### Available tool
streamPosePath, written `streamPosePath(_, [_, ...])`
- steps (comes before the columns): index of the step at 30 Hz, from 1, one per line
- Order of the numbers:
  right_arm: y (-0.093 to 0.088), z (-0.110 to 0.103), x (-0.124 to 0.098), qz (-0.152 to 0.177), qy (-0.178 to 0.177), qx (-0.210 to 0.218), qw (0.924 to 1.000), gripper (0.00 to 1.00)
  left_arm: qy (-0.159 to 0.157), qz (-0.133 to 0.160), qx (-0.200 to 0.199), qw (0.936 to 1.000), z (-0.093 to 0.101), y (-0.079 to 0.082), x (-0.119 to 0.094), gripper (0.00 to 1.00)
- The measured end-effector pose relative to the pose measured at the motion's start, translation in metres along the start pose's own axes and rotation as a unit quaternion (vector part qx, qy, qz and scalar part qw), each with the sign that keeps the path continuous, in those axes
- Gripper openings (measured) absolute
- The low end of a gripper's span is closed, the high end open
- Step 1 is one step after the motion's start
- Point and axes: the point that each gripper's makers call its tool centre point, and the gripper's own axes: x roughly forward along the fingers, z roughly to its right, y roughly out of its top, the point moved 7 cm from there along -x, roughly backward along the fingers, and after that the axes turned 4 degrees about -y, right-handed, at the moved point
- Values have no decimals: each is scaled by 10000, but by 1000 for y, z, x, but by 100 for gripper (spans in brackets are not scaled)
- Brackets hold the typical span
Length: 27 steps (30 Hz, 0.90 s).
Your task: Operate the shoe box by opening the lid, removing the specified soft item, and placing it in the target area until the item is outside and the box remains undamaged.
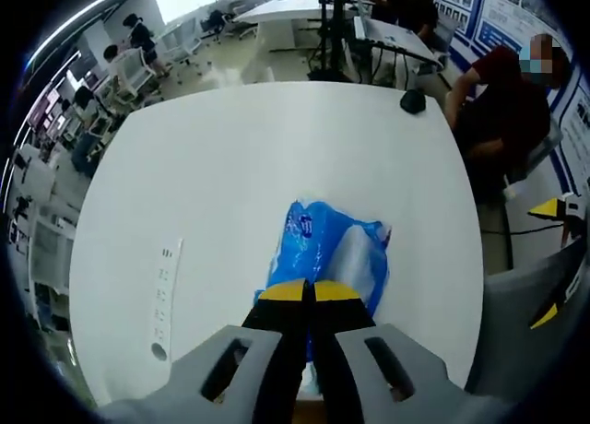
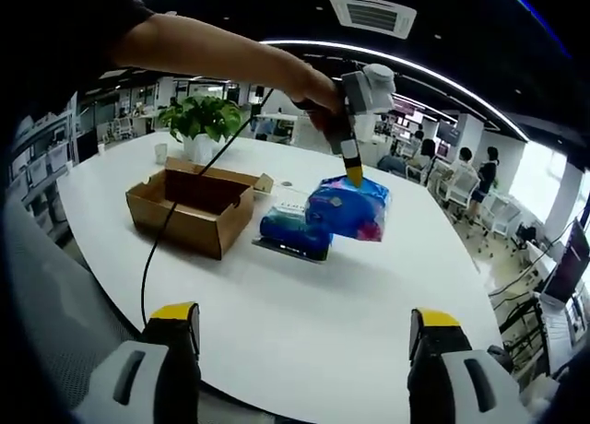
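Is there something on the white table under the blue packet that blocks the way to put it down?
Partly. The left tongs hold the blue tissue packet above the white table. A dark blue item lies beside the open cardboard box, close under the packet. The table nearer the camera looks free.

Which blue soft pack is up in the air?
The lighter blue pack, pinched by the left tongs and hanging above the table. The darker blue pack lies flat beside the box.

Open shoe box (image 2: 192,206) on table (image 2: 304,323); soft pack (image 2: 348,207) (held above table) beside it.
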Motion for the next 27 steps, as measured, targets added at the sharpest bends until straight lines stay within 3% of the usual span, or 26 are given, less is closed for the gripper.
streamPosePath(15, [0,2,1,-25,-100,-73,9999,93,-39,135,-83,9999,-15,19,28,0])
streamPosePath(27, [-1,5,3,-34,-198,-170,9997,90,-212,272,-395,9986,-19,30,62,0])
